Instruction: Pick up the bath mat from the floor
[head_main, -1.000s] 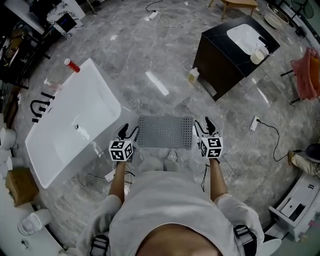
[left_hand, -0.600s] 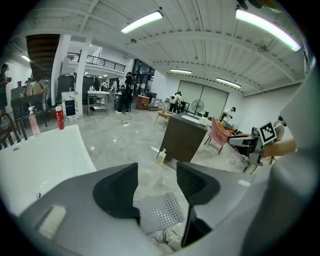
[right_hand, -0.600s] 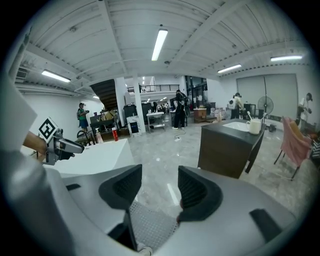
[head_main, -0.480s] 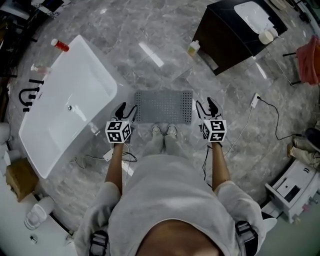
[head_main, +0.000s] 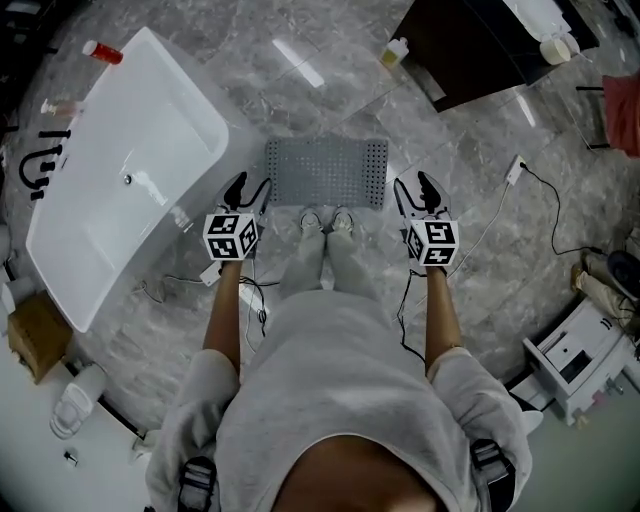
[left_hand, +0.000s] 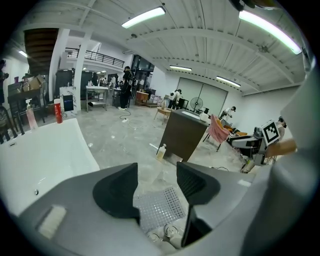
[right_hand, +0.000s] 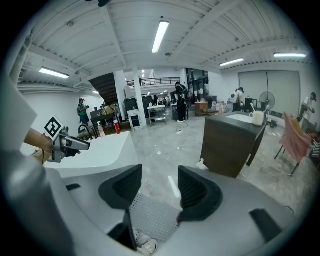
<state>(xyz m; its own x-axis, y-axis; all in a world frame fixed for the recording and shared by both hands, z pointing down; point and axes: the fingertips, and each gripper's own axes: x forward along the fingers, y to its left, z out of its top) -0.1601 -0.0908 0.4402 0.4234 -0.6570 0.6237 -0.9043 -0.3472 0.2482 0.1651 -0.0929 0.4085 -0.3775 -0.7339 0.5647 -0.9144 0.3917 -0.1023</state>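
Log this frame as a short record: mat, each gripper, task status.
mat: flat on the floor, just ahead of the shoes, right of the tub
left gripper: open, empty, held clear of the mat, by its left end
right gripper: open, empty, held clear of the mat, by its right end
task status: mat not yet picked up

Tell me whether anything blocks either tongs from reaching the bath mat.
Nothing visible does. The bath mat lies flat on the floor; the left tongs and right tongs, both open and empty, hover by its near corners. The person's shoes stand at its near edge, between the tongs, outside either path.
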